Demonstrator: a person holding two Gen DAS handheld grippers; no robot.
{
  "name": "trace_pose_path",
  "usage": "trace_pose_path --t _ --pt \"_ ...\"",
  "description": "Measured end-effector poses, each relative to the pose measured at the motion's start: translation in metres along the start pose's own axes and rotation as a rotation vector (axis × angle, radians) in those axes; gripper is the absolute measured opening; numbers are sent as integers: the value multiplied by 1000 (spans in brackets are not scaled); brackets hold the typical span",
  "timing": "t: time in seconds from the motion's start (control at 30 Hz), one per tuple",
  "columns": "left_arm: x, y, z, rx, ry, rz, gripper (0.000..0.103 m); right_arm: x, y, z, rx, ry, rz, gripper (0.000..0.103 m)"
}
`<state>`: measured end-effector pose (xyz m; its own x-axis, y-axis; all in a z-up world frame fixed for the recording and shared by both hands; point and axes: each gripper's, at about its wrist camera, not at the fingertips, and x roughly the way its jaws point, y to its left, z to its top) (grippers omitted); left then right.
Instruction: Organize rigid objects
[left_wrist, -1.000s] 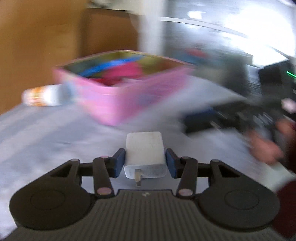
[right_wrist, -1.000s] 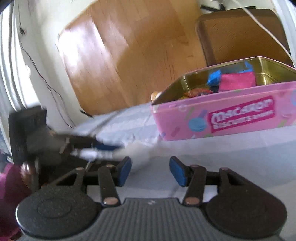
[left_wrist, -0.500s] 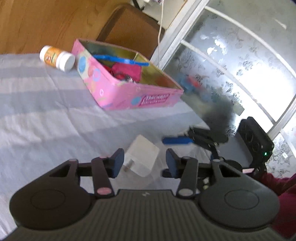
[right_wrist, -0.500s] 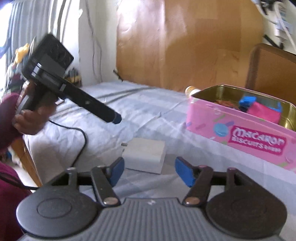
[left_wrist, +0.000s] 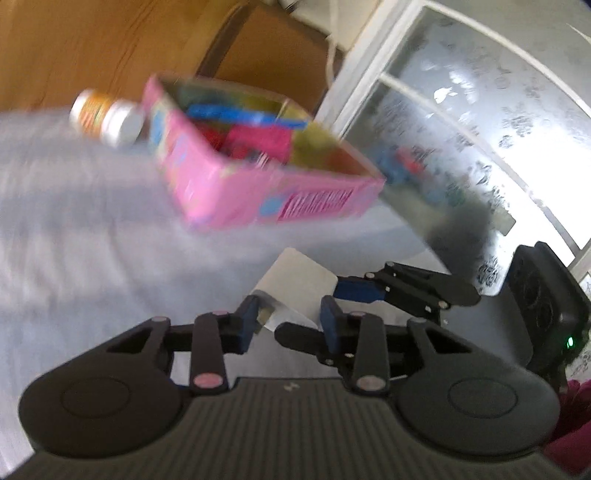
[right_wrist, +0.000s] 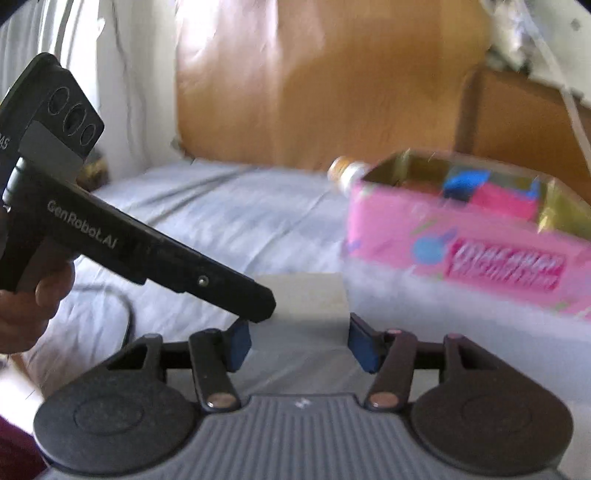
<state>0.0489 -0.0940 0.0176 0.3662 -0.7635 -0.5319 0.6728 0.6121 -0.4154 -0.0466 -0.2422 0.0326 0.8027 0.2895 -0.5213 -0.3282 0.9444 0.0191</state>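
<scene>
White charger block (right_wrist: 308, 295) lying on gray bedsheet (right_wrist: 221, 218), near pink tin (right_wrist: 469, 236). You are holding right gripper (right_wrist: 300, 345) wide open around it, getting ready to grab. Left gripper (left_wrist: 288, 325) open too, hovering close, holding nothing.

Ahead of the left gripper (left_wrist: 288, 325), whose body is matt black plastic with ribbed grey casing and blue rubbery-looking pads, lies a white charger (left_wrist: 295, 291) of smooth matt plastic. Both rest over pale grey-blue cloth, softly creased, covering the surface (right_wrist: 221, 221). Beyond to the right, the pink tin (right_wrist: 461, 236) shows a glossy printed outside and a shiny gold metal lining. Behind it stands warm, smooth wood panelling (right_wrist: 314, 85).
</scene>
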Motion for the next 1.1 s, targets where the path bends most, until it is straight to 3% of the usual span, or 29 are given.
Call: trace_pose_path --t 0.13,0.23,0.4,0.53,0.63,0.7,0.73,0.77,0.8,0.97,1.1 --pt "15 -17 41 72 -63 -8 40 -12 -12 24 -43 -115 -122 54" --pt "43 -22 70 66 -77 -22 40 -10 -36 38 -23 -149 -185 54" --pt "92 -32 104 89 -64 -18 40 6 -85 52 -8 -143 -279 54" --pt "128 -33 121 100 -50 13 40 24 -124 57 39 -121 -306 54" --pt "150 -30 130 80 -46 63 41 47 -148 58 63 -98 -324 54" --pt "166 -32 133 83 -47 163 47 63 -158 58 61 -83 -359 54" --pt "171 -34 133 93 -49 214 51 69 -162 57 59 -96 -391 62" --pt "172 -34 132 94 -58 233 55 73 -165 56 66 -115 -451 72" --pt "170 -36 130 92 -62 240 55 75 -165 55 70 -116 -485 72" --pt "143 -60 113 201 -102 343 54 58 -154 38 136 -167 -458 69" --pt "110 -69 100 208 -147 387 55 28 -129 29 160 -235 -457 70"
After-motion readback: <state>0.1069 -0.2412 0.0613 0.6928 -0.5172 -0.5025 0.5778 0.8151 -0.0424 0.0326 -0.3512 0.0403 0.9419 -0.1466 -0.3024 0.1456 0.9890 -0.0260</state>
